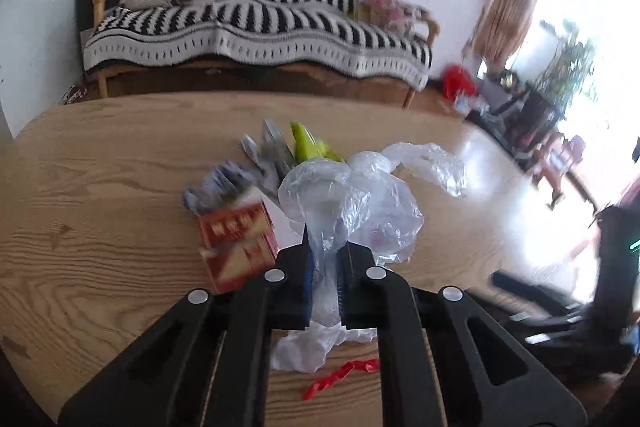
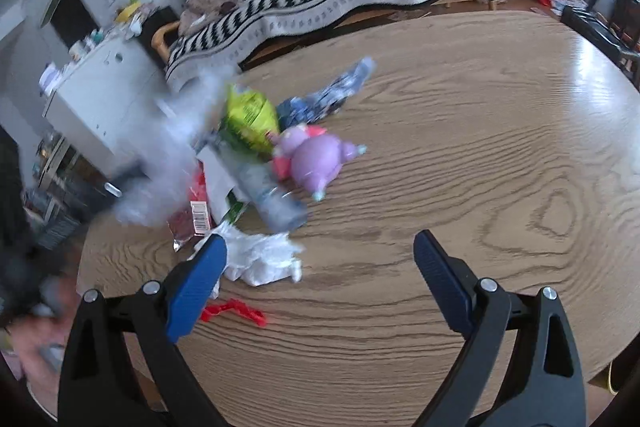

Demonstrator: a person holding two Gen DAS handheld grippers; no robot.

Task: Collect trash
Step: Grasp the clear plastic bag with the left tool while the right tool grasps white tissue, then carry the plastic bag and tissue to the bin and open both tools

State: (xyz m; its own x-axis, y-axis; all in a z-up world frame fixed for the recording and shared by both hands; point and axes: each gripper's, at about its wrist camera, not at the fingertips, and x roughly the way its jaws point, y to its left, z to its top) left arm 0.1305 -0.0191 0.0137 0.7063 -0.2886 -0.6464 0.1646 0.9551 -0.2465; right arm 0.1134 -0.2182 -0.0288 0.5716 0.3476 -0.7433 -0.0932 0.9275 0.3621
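- The left gripper (image 1: 325,269) is clenched on a clear plastic bag (image 1: 352,203), which bunches up between its pads above the wooden table (image 1: 100,187).
- The right gripper (image 2: 320,267) stands released, with nothing between its jaws, over the table's middle.
- The trash pile lies toward the table's far edge: a red carton (image 1: 240,243), a green snack bag (image 2: 250,121), a crumpled white tissue (image 2: 260,259), and a purple toy (image 2: 316,159).
- A red strip (image 2: 234,311) lies apart, nearer the near edge.
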